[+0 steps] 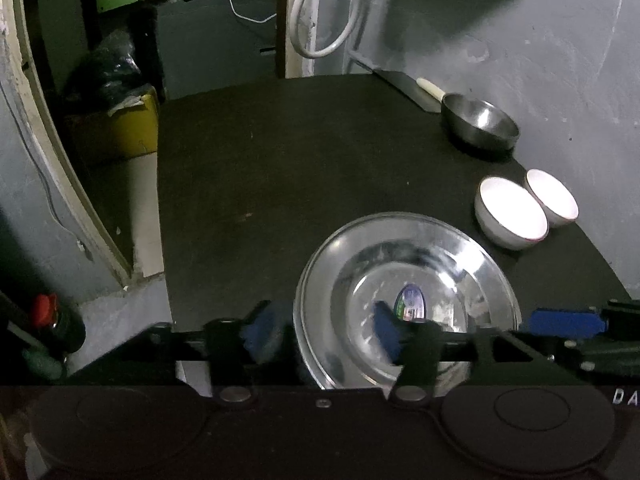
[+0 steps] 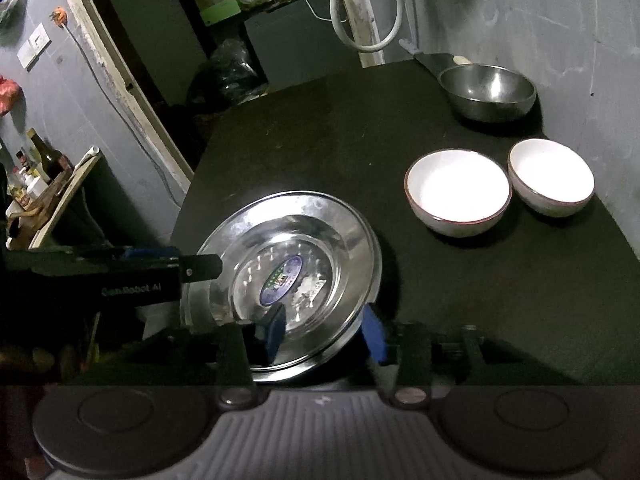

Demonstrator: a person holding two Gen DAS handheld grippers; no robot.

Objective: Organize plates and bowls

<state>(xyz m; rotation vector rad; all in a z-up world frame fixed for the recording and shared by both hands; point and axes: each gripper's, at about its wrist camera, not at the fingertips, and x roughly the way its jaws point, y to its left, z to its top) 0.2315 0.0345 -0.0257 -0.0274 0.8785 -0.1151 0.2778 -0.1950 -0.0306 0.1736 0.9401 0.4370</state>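
Steel plate (image 2: 288,280) lies on the black worktop (image 1: 280,160); both the left hand-held gripper (image 1: 320,332) and right hand-held gripper (image 2: 324,330) straddle its rim, jaws spread, not pinching.

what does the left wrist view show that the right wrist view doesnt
Only the left wrist view: a yellow box on the floor left of the table, and a red-capped dark bottle low at the left edge.

Only the right wrist view: a white wall switch plate and bottles on a wooden shelf.

Both: the shiny steel plate with a sticker at its centre, two white ceramic bowls side by side, the steel pan and the black table.
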